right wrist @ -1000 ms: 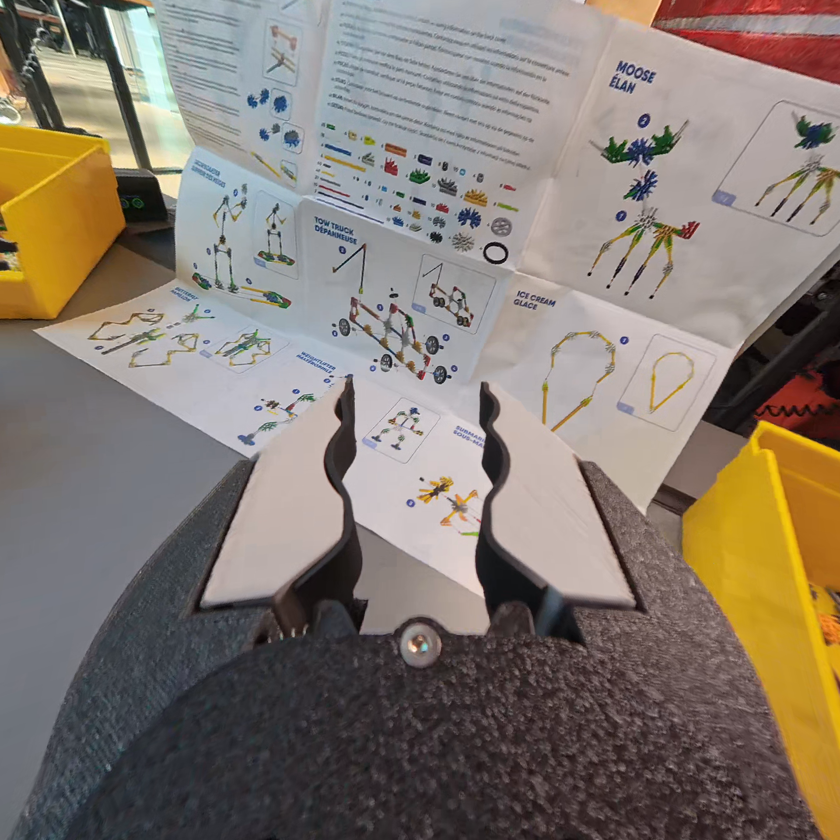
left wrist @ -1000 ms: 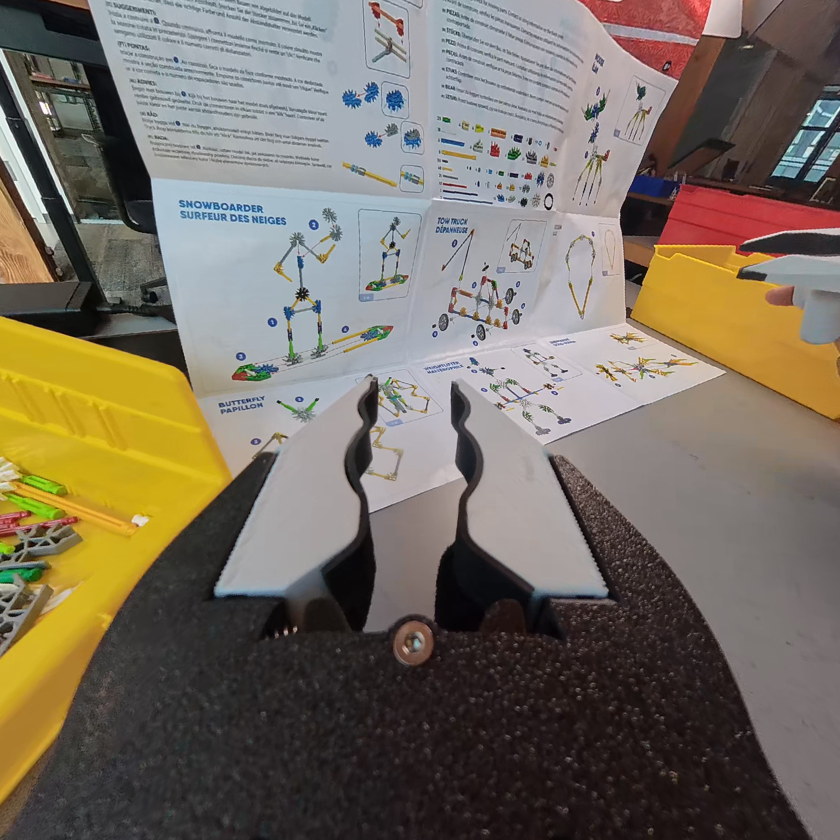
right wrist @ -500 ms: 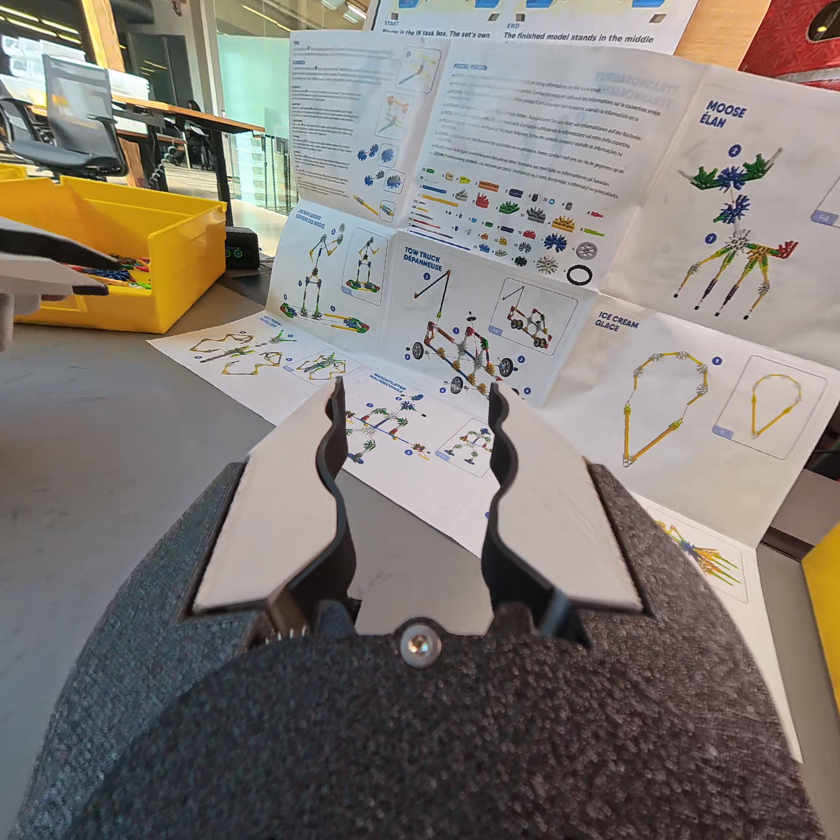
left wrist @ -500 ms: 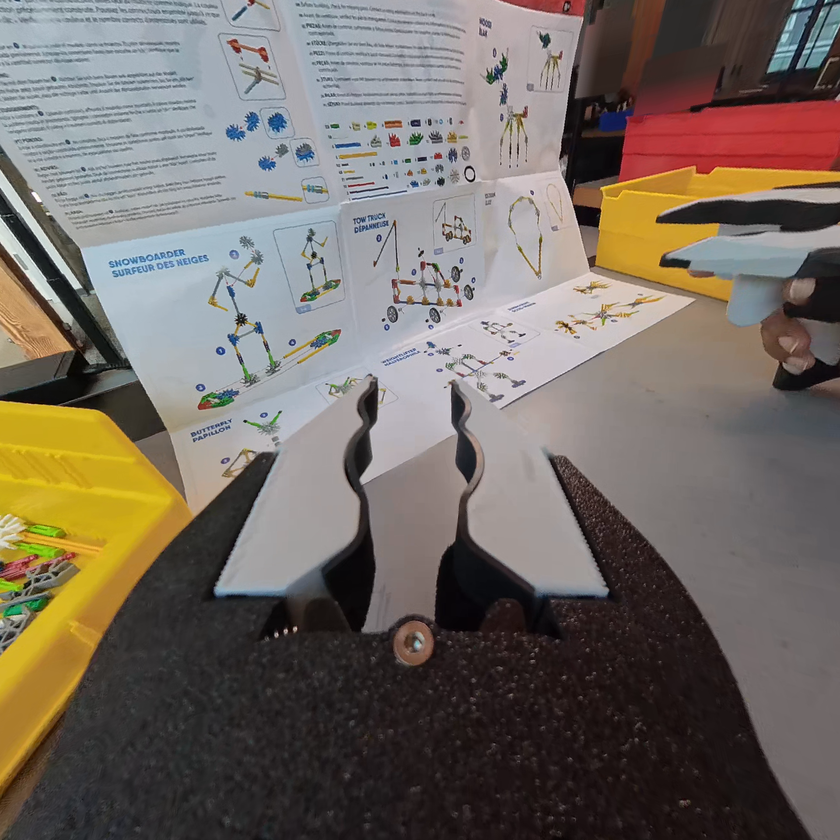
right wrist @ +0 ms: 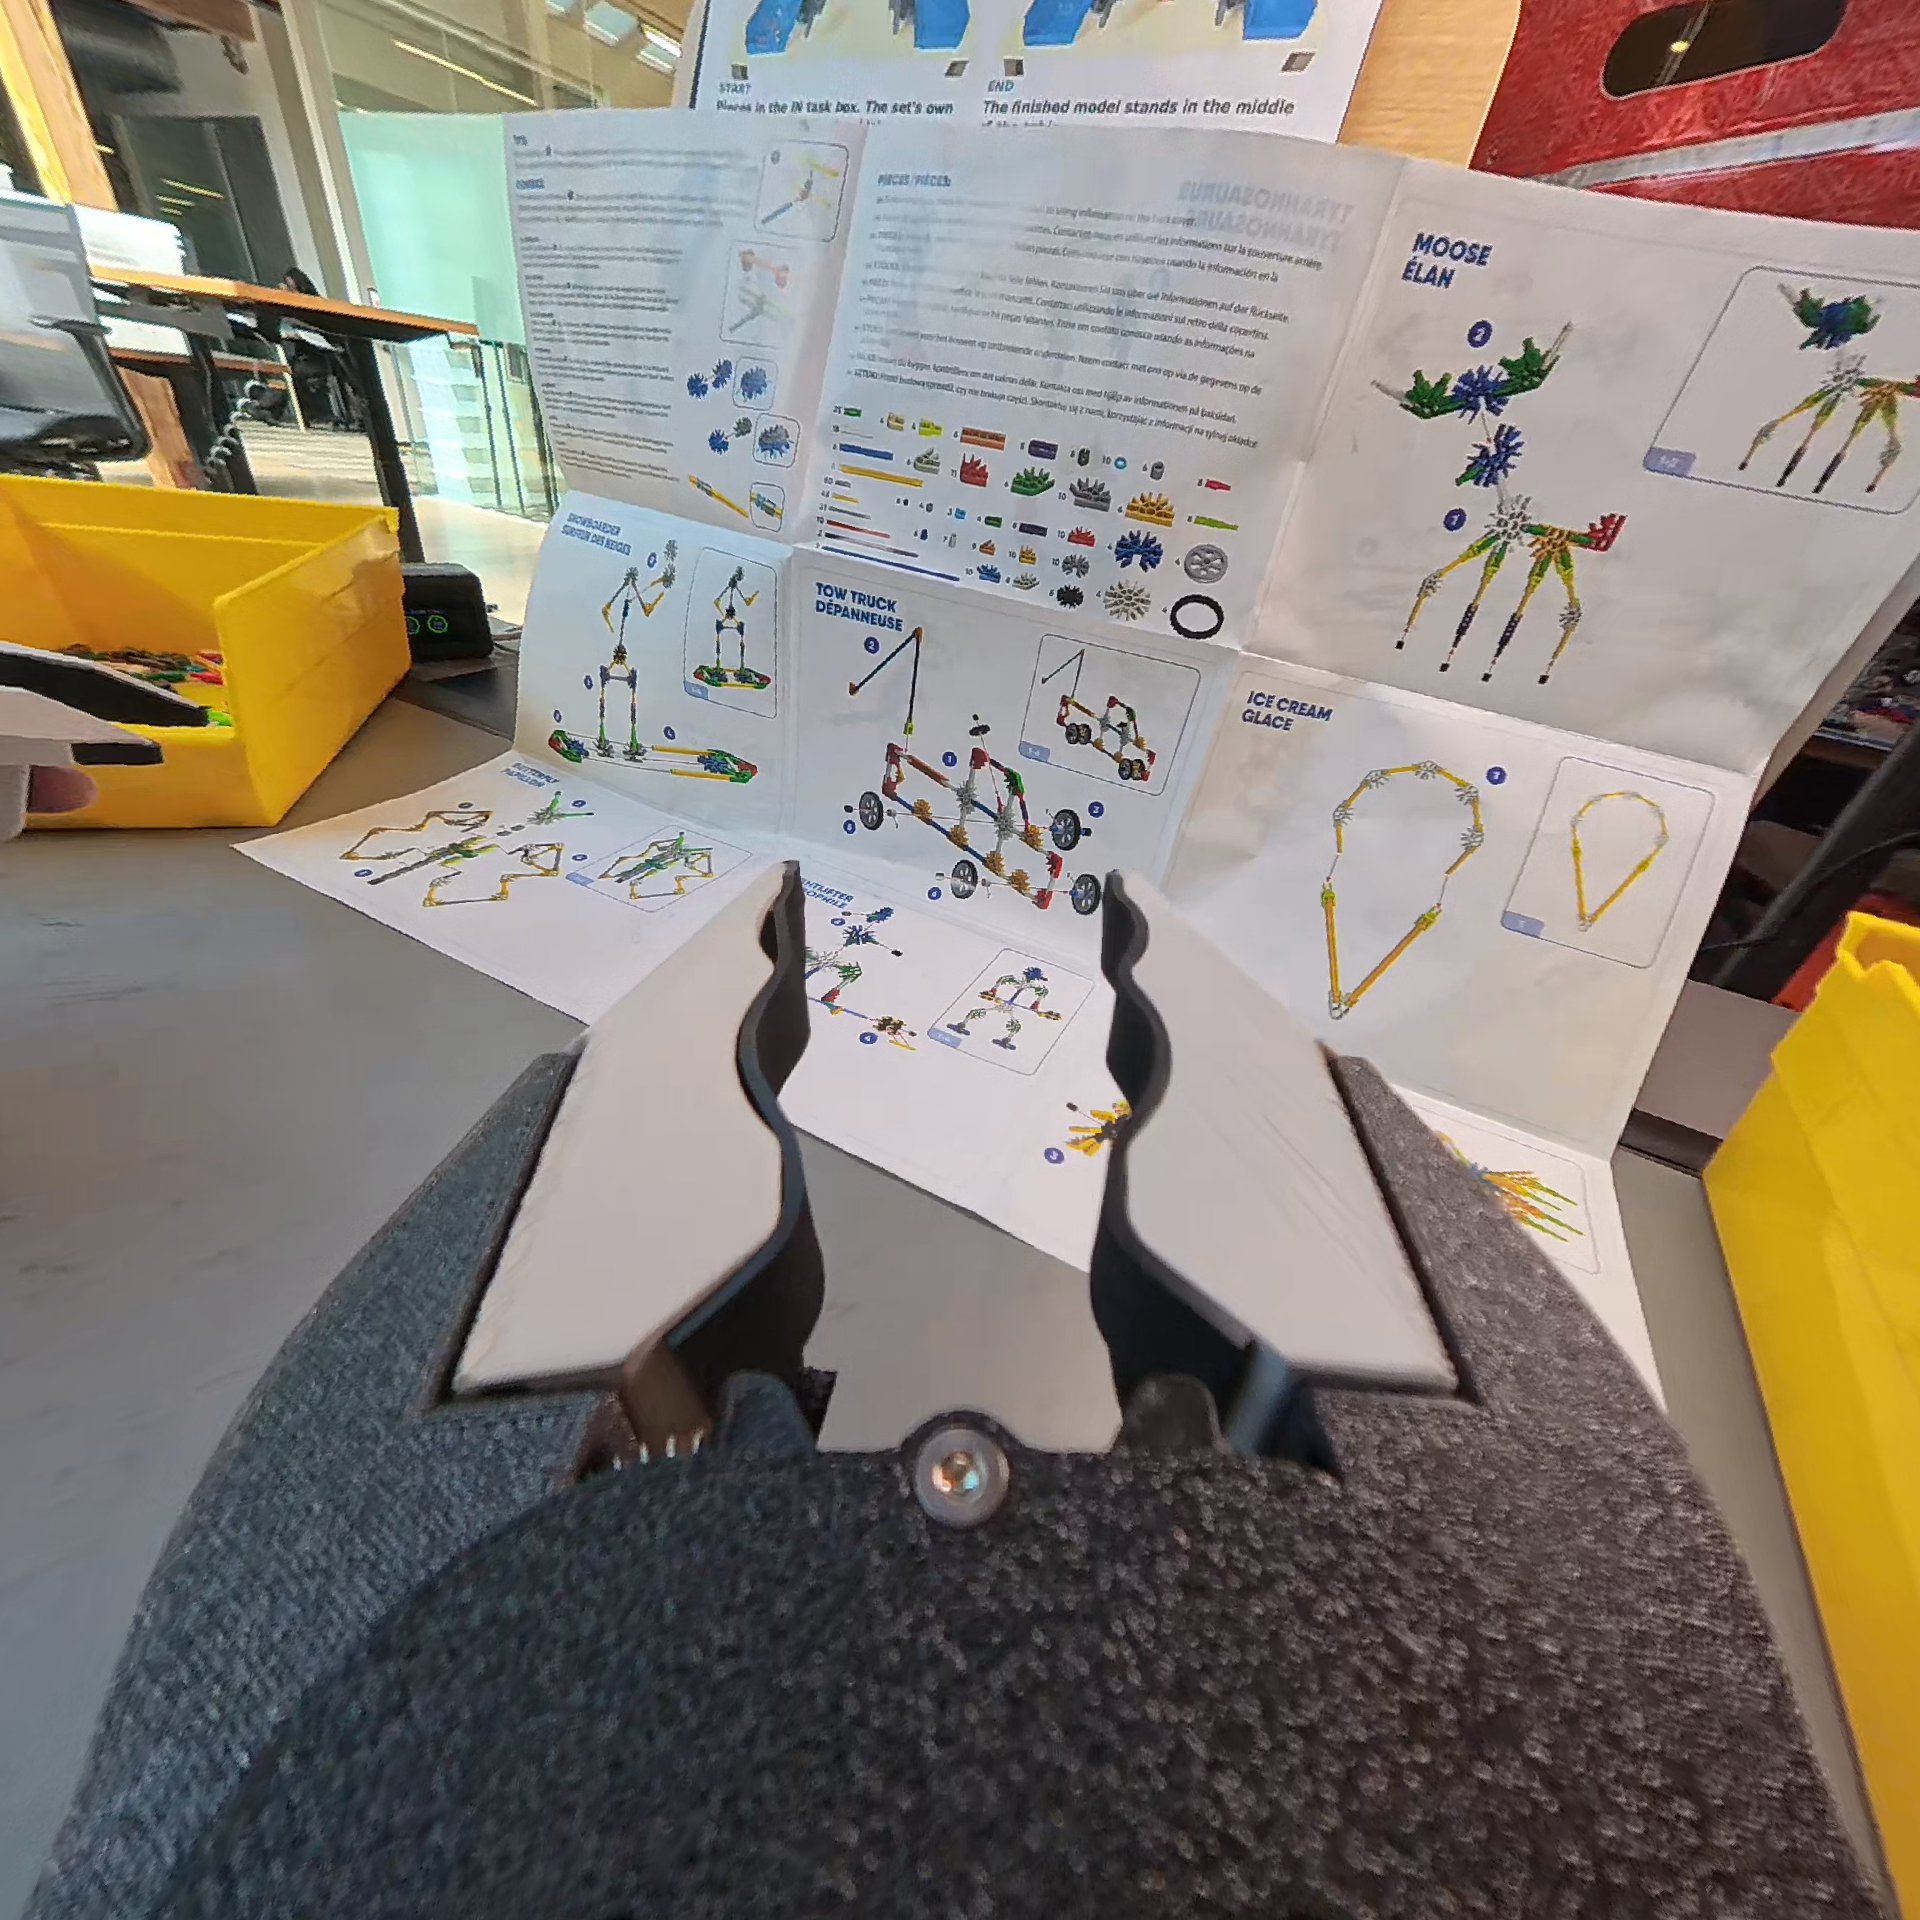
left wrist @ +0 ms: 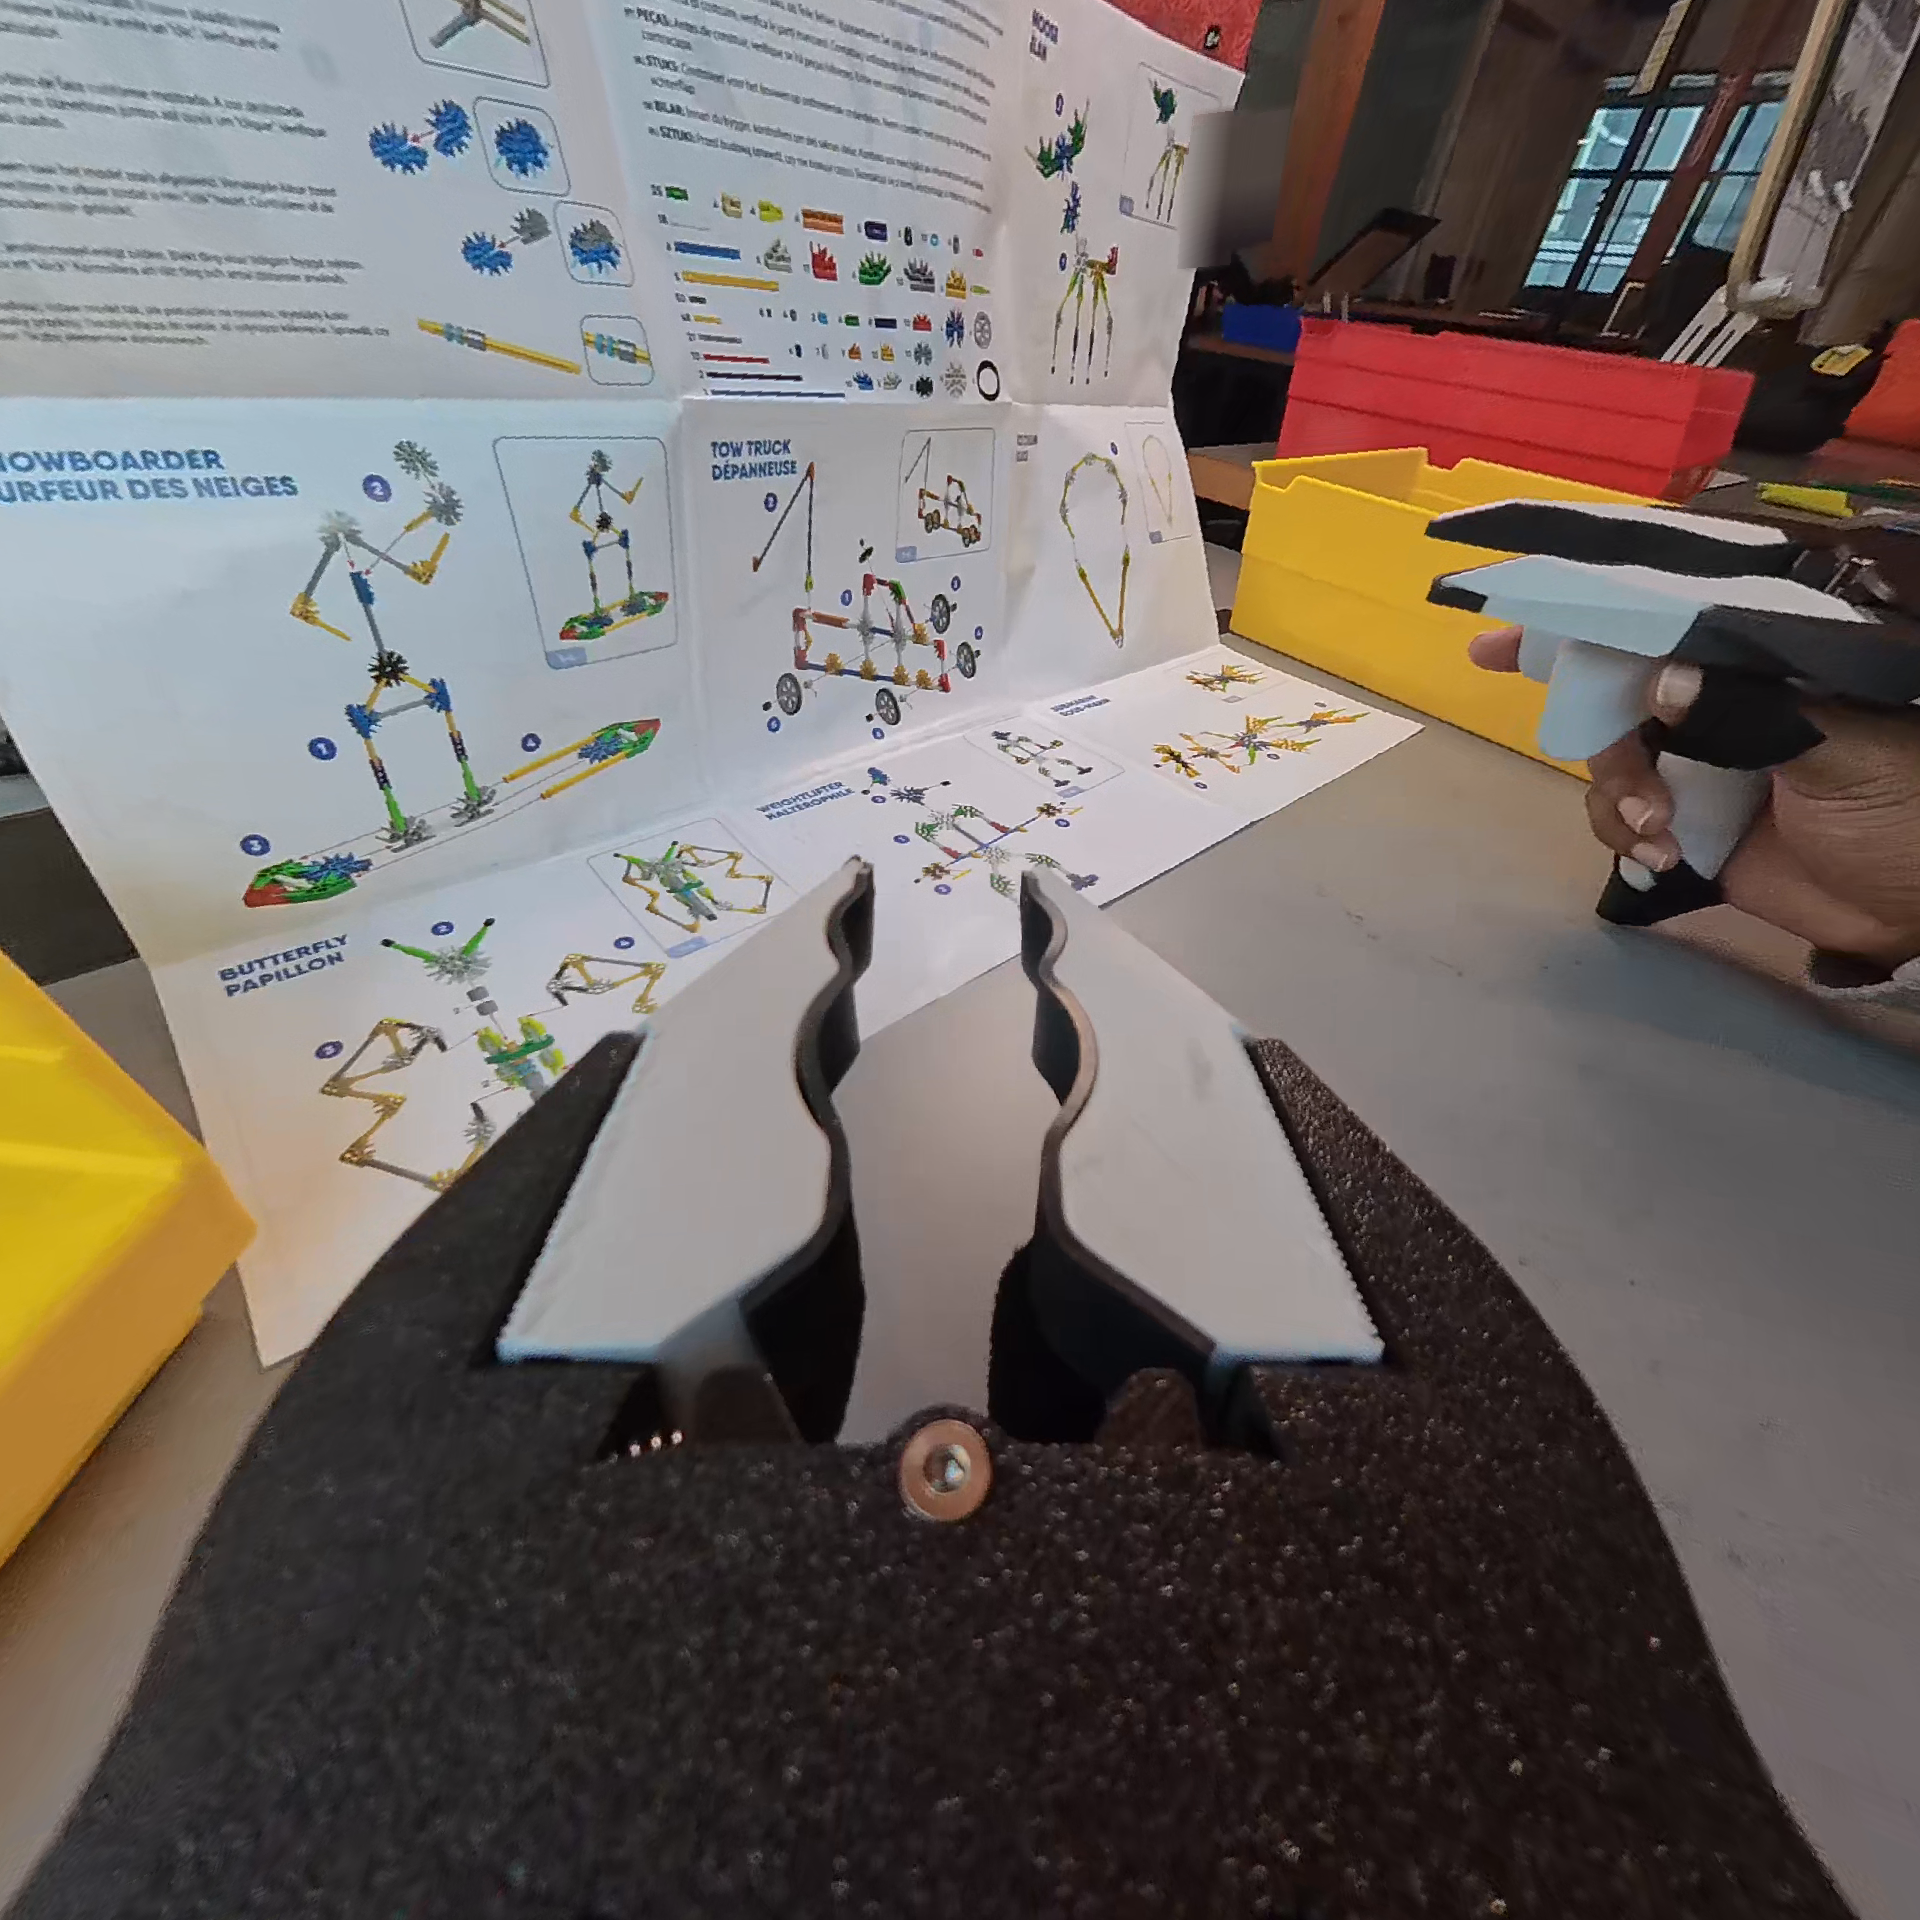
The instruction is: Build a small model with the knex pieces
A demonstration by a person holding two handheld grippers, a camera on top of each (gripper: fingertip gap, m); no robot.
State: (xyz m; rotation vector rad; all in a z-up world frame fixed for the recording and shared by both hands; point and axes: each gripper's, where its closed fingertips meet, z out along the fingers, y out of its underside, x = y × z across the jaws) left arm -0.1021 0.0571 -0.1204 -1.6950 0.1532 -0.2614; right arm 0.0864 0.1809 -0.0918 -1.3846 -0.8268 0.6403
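Red bins (left wrist: 1507,405): recorded in left wrist view only.
Left gripper (left wrist: 943,883): parted narrowly, nothing held, above instruction sheet (left wrist: 520,675).
Right gripper (right wrist: 951,894): parted wider, empty.

Left hand-held gripper (left wrist: 943,881) empty, jaws apart above instruction sheet (left wrist: 644,582); right hand-held gripper (right wrist: 951,891) likewise.

R gripper (right wrist: 951,894) opened wider, backed off instruction sheet (right wrist: 1039,727).

Blue headings, numbered blue circles and fine black print are showing on the white folded instruction sheet (right wrist: 1039,468). Bold black lines are running across a second printed sheet (right wrist: 1039,62) just behind its top edge.
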